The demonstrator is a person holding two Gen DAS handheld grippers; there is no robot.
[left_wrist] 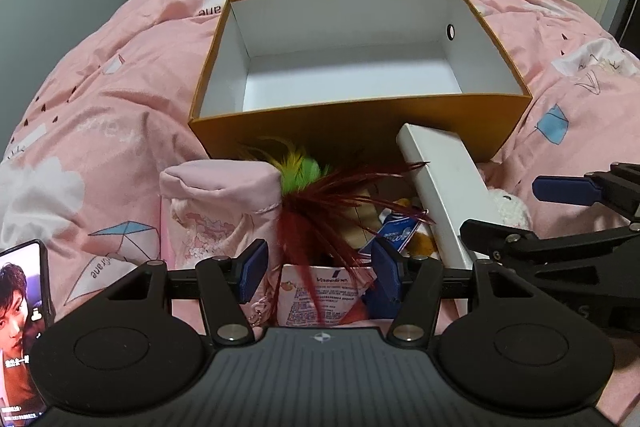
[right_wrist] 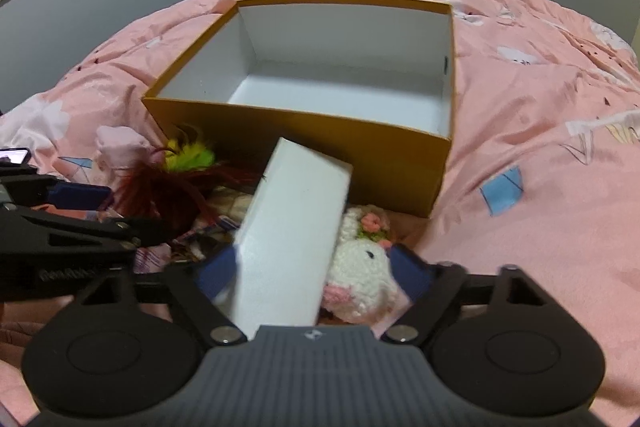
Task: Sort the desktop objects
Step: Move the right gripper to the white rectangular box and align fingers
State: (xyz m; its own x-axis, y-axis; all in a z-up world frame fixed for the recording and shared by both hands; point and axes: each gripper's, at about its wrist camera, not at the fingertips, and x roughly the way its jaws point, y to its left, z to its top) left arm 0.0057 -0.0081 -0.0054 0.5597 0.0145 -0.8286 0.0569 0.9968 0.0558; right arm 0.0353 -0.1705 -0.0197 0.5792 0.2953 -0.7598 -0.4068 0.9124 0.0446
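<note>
I take the orange box point(right_wrist: 304, 131) on the bed point(right_wrist: 540, 131) as landmark. The white carton point(right_wrist: 296, 227) lies just in front of its near wall, long axis running from my right hand-held gripper point(right_wrist: 312, 273) up toward that wall, its near end between the wide-open jaws, nothing gripped as far as I can tell. It looks plain, white, flat-sided. My left hand-held gripper point(left_wrist: 316, 273) gapes empty over the feather toy point(left_wrist: 316, 211), farther from the carton.

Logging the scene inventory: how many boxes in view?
2. An open orange box sits on the pink quilt; a long white box leans against its front, between the right gripper's open fingers. The clutter may hide more.
</note>
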